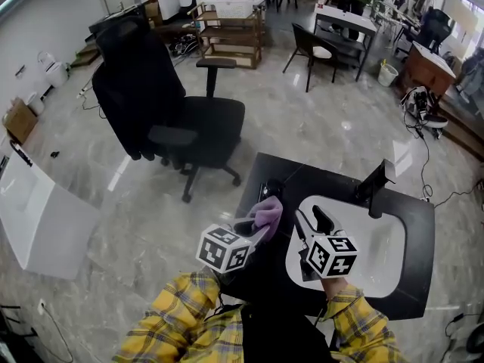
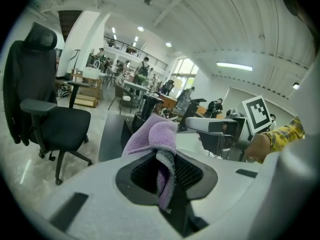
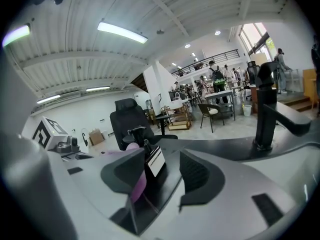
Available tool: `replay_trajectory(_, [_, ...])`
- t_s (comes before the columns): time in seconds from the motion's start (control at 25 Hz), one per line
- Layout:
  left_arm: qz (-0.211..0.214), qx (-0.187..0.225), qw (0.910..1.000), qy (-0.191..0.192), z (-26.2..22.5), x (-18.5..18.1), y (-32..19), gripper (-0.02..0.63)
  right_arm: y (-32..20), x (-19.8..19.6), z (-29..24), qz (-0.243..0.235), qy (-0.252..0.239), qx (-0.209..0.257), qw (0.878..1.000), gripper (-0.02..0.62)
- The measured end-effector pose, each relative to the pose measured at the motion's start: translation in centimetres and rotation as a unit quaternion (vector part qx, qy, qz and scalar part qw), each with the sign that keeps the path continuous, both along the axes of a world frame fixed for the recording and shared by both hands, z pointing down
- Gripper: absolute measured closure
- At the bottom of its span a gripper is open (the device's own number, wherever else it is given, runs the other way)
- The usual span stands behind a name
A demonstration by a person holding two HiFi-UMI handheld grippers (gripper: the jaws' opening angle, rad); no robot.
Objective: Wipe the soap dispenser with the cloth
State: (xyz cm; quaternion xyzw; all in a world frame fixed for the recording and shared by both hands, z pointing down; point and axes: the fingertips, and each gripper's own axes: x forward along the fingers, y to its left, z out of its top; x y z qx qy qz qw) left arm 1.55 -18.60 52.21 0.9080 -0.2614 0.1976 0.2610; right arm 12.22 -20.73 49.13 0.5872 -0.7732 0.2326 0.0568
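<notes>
A black soap dispenser (image 1: 271,190) with a white label (image 3: 155,161) stands on the black countertop (image 1: 418,233), left of the white sink (image 1: 386,257). My left gripper (image 1: 257,225) is shut on a purple cloth (image 1: 266,212), which bunches up out of the jaws (image 2: 155,136) just in front of the dispenser. My right gripper (image 1: 311,224) hovers over the sink's left rim. In the right gripper view the dispenser (image 3: 149,156) shows between the jaws, closer to the left one, with a gap to the right pad. The pads do not press on it.
A black faucet (image 1: 376,184) rises at the sink's far side (image 3: 265,109). A black office chair (image 1: 166,112) stands on the floor beyond the counter's left end. A white panel (image 1: 34,218) lies at the left. Desks and chairs fill the far room.
</notes>
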Motion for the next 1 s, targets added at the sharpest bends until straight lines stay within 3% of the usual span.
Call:
replay_trajectory(0.2, [0.011, -0.026, 0.9996, -0.007, 0.9, 0.1, 0.2, 0.541, 0.1, 0.2, 0.2, -0.002, 0.003, -0.002, 1.0, 0.385])
replay_trajectory(0.48, [0.017, -0.109, 0.9935, 0.028, 1.8, 0.3, -0.1, 0.541, 0.0, -0.3, 0.1, -0.027, 0.013, 0.002, 1.0, 0.385])
replay_trajectory(0.8, [0.066, -0.162, 0.9845, -0.002, 2.8, 0.9, 0.1, 0.541, -0.2, -0.9, 0.1, -0.043, 0.005, 0.0, 0.999, 0.386])
replay_trajectory(0.92, [0.075, -0.176, 0.9814, -0.011, 3.3, 1.0, 0.4, 0.541, -0.4, -1.9, -0.2, -0.098, 0.021, 0.007, 0.995, 0.385])
replay_trajectory(1.0, [0.07, -0.155, 0.9853, -0.008, 3.1, 0.8, 0.6, 0.541, -0.3, -3.0, -0.4, -0.16, 0.054, 0.015, 0.986, 0.385])
